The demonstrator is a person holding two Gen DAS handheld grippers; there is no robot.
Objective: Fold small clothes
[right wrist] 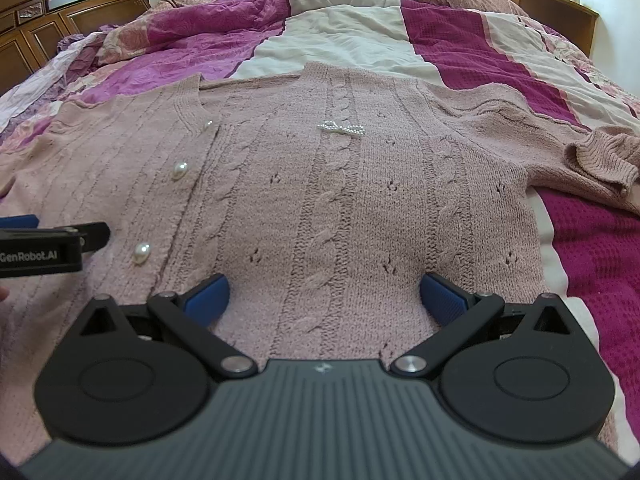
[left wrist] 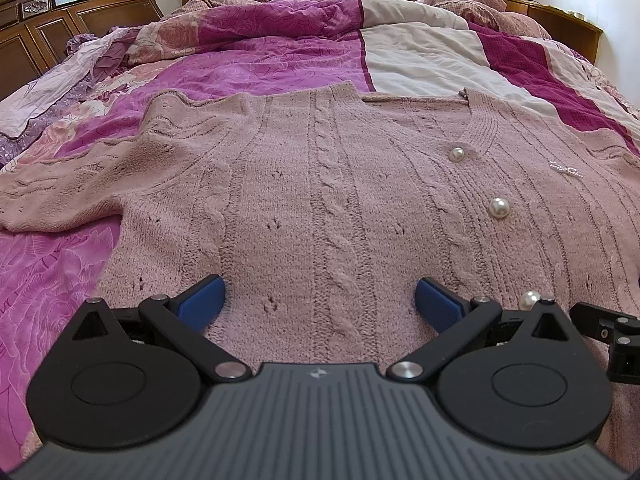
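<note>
Both grippers, left gripper (left wrist: 320, 304) and right gripper (right wrist: 324, 300), are held with jaws spread apart, empty, over the pink cardigan (left wrist: 340, 200) laid flat on the bedspread (left wrist: 260, 68).

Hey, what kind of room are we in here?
Most likely a bedroom: a pink knit cardigan lies spread on a bed with a rumpled purple quilt, and a carved wooden headboard stands at the far left.
</note>
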